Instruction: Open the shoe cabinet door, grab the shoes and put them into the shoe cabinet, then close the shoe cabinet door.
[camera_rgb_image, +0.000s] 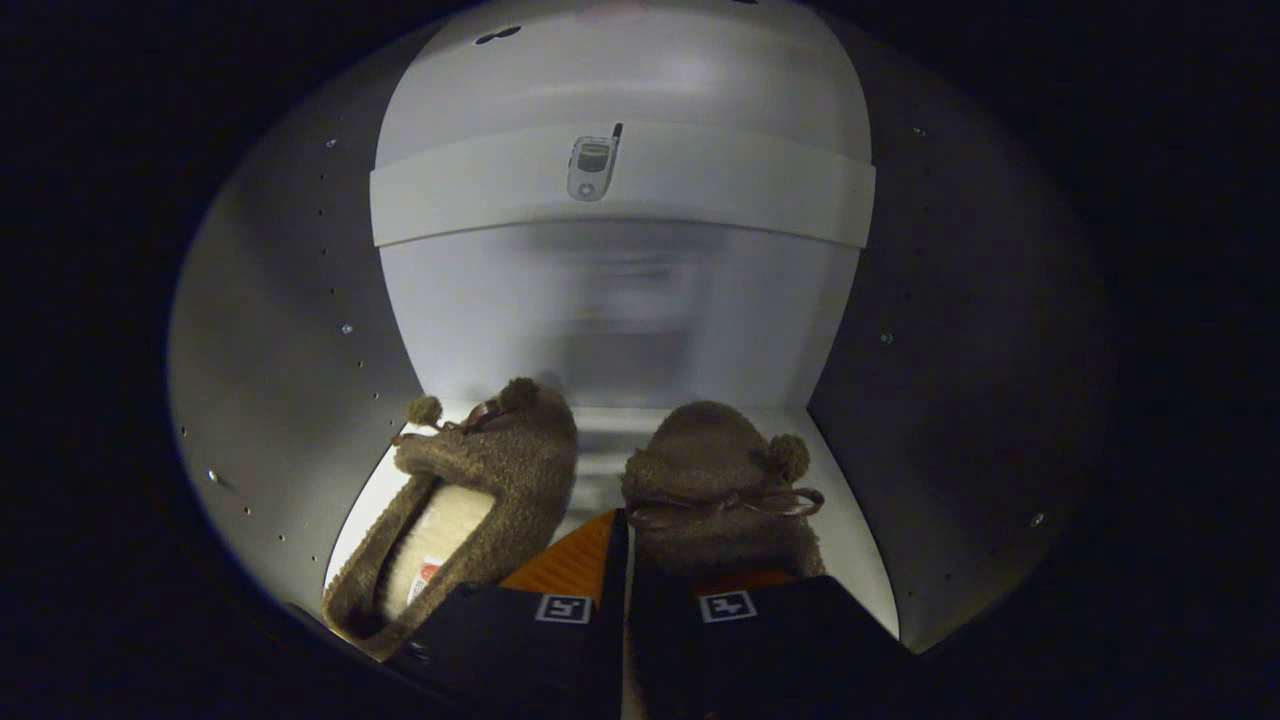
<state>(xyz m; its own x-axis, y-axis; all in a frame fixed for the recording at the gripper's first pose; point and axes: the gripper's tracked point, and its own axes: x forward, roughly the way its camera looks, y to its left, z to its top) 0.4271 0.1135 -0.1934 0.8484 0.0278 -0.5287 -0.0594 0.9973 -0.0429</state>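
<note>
Left slipper: a fuzzy brown knitted slipper (480, 500) with a cream fleece lining lay on the cabinet floor, just ahead of the left finger; its opening faced up, with a small white-and-red tag showing inside near the heel.
Left slipper trim: a thin dark-brown ribbon bow and two brown pom-poms sat at its toe, which pointed toward the back wall.
Right slipper: the matching fuzzy brown slipper (715, 490) stood on the same floor, just ahead of the right finger, with its own ribbon bow across the top and a pom-pom on its right side.
Spacing: the two slippers lay side by side, a narrow strip of bare floor between them.
Gripper: the gripper (625, 560) pointed into the cabinet, fingers drawn together with a thin slit between them; the right slipper's near end met the right finger, but whether anything was pinched could not be told.
Shoe cabinet: the white-panelled shoe cabinet (290, 330) enclosed both slippers, its side walls dotted with rows of small holes and screws.
Floor: the pale cabinet floor (850, 540) was lit brightly.
Shelf: a white horizontal shelf board (720, 195) spanned the cabinet above the slippers.
Sticker: a small picture of a grey mobile phone (592, 165) sat on the shelf's front edge.
Back wall: the glossy white back panel (620, 310) carried blurred grey reflections.
</note>
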